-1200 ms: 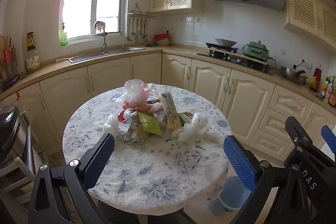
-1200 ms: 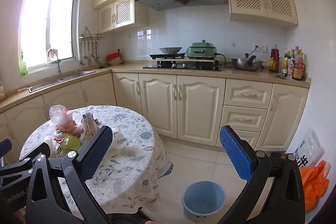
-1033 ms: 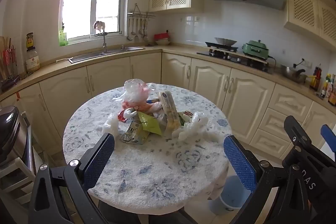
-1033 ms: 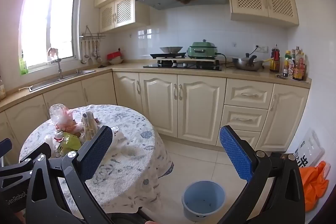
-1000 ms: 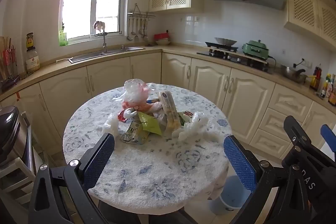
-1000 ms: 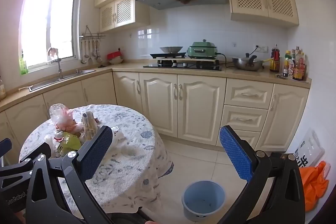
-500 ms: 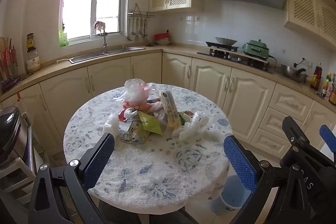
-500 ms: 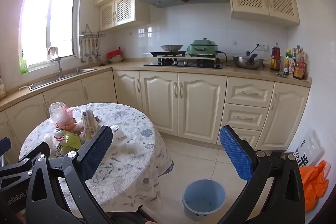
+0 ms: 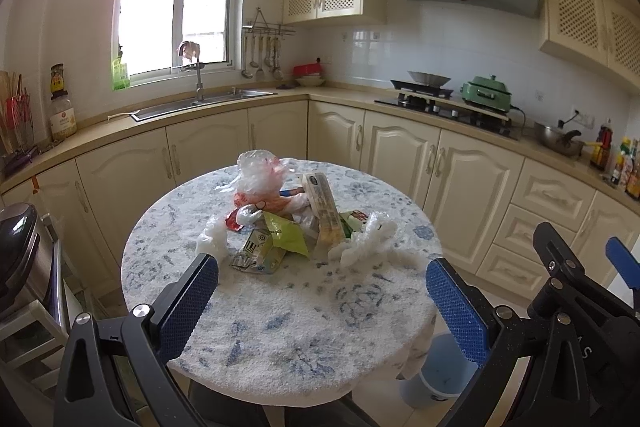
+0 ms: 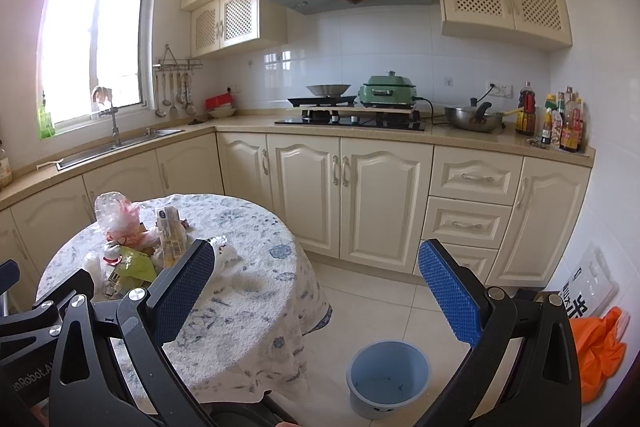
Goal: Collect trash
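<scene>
A heap of trash [image 9: 292, 219] lies in the middle of a round table [image 9: 280, 327] with a blue-patterned white cloth: a crumpled clear plastic bag [image 9: 258, 173], a tall yellow wrapper [image 9: 324, 211], a green packet [image 9: 286, 237] and white plastic scraps [image 9: 366, 237]. My left gripper [image 9: 320, 291] hangs open over the table's near edge, nothing between its blue pads. My right gripper [image 10: 316, 281] is open too, held right of the table over the floor. The trash heap [image 10: 136, 247] shows at its left. A light blue bin [image 10: 388, 377] stands on the floor beside the table.
Cream cabinets and a counter wrap the room, with a sink [image 9: 200, 103] under the window and a stove [image 10: 352, 117]. A metal lidded can [image 9: 20, 259] stands left of the table. An orange bag [image 10: 596, 351] lies on the floor at right. Tiled floor stretches between table and cabinets.
Both views have shifted very slightly; the grippers stay open and the trash has not moved.
</scene>
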The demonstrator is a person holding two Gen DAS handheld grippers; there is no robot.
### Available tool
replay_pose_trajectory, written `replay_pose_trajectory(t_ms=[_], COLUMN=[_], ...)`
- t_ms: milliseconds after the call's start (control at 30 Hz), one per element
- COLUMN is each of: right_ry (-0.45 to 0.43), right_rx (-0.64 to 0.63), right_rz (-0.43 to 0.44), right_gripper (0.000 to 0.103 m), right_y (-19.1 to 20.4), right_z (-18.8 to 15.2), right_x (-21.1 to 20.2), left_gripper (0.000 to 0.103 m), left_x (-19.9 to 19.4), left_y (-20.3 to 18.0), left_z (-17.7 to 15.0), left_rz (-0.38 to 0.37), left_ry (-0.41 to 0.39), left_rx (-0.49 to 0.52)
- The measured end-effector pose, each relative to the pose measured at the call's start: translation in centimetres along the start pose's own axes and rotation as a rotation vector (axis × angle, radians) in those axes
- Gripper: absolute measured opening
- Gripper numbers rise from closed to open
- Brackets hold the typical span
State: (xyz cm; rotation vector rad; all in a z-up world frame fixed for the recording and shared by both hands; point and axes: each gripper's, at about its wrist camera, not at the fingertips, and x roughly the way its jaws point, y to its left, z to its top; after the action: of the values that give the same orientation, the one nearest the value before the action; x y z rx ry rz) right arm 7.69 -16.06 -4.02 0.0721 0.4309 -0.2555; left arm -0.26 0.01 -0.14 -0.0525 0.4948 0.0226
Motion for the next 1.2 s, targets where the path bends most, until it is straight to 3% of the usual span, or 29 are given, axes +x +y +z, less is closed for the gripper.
replay_pose_trajectory(t_ms=[1200], right_ry=[-0.004], right_rx=[-0.008], right_rz=[0.001], right_gripper=[0.103], right_y=[-0.05], right_z=[0.08], right_x=[-0.94], left_gripper=[0.102], left_x=[-0.68], left_y=[-0.05], left_z=[-0.26], left_rz=[0.008], left_ry=[-0.008], left_rx=[-0.001])
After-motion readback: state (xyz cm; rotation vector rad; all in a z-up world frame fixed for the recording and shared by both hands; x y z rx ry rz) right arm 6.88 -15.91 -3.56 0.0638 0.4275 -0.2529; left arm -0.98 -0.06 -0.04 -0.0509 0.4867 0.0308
